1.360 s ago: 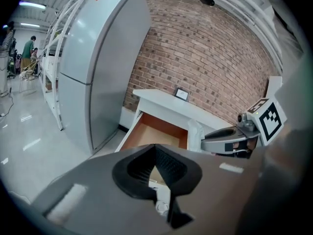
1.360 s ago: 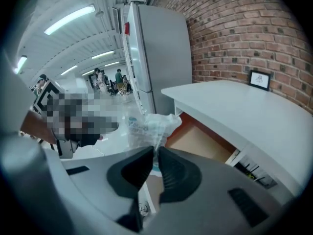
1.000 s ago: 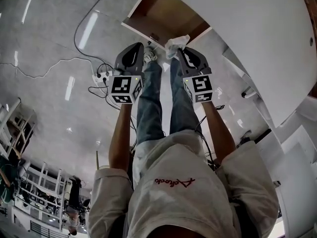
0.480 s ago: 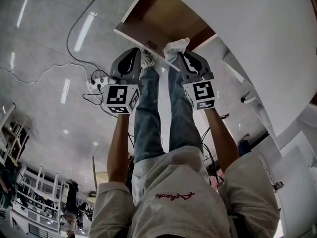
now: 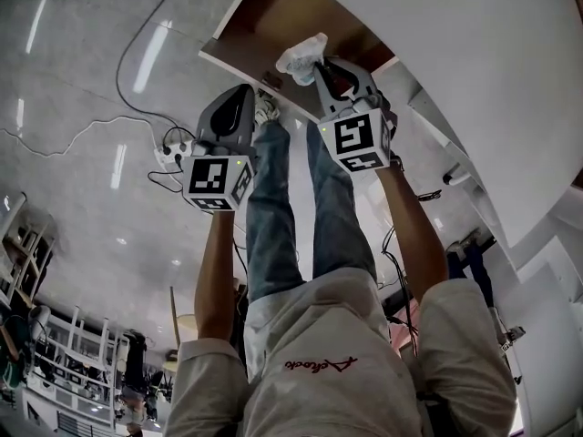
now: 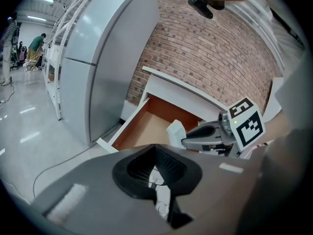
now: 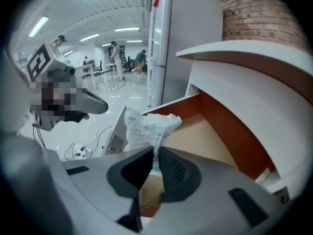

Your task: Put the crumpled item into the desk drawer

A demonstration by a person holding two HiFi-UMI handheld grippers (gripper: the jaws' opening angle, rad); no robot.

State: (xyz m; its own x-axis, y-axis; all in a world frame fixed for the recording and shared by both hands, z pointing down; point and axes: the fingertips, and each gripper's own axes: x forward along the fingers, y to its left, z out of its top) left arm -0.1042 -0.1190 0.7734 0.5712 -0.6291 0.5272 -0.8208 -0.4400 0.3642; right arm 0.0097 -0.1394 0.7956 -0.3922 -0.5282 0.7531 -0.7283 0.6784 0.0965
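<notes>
The crumpled white item [image 5: 302, 56] hangs over the open desk drawer [image 5: 273, 12], whose wooden bottom [image 7: 205, 131] shows beneath it. My right gripper [image 5: 319, 69] is shut on the item's lower end, and the wad [image 7: 146, 125] sticks out beyond the fingertips [image 7: 155, 153]. From the left gripper view the item [image 6: 177, 131] and the right gripper [image 6: 185, 141] sit above the drawer's near edge. My left gripper [image 5: 259, 100] hovers just short of the drawer front, to the left of the right one. Its jaws [image 6: 155, 153] are shut with nothing in them.
The white desk top [image 5: 474, 80] curves over the drawer on the right. A power strip with cables [image 5: 178, 142] lies on the floor to the left. The person's legs [image 5: 291, 208] and a shoe [image 5: 267, 107] are below the grippers. A tall grey fridge [image 6: 98, 67] stands left of the desk.
My right gripper has carried the crumpled item forward, from the drawer's front edge to above its inside. The left gripper has hardly moved.
</notes>
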